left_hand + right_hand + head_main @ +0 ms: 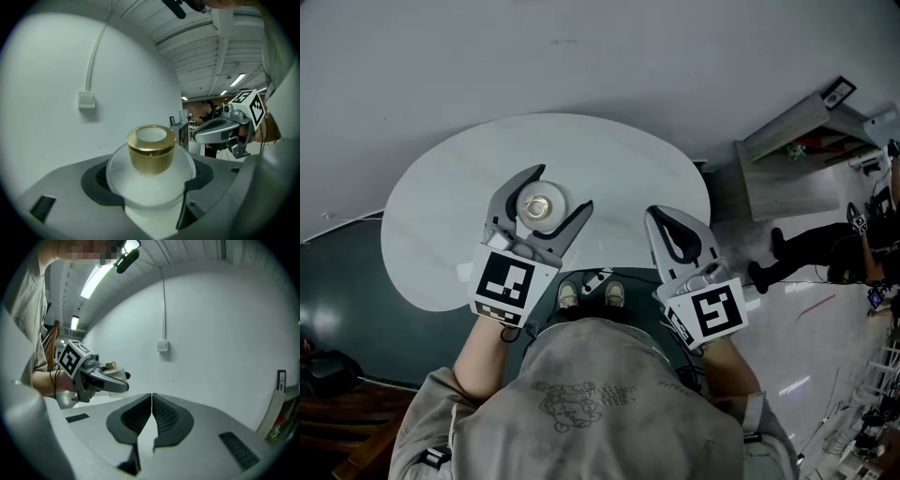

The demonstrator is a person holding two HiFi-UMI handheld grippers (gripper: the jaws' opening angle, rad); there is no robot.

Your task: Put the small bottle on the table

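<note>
Head view, small bottle [541, 202] is seen over the round white table [431, 234], left gripper [561, 188] is closed around it, right gripper [664, 219] at its 3 o'clock, left gripper view, bottle's gold cap [151, 150] is pinched between the jaws, right gripper view, jaws are pressed together, nothing held.

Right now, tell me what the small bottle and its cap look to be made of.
The bottle: frosted, milky white with a matte, cloudy surface; glass or plastic, the look leaves it open. The cap: shiny gold with bright reflections around its band; metal or metal-coated plastic.
</note>
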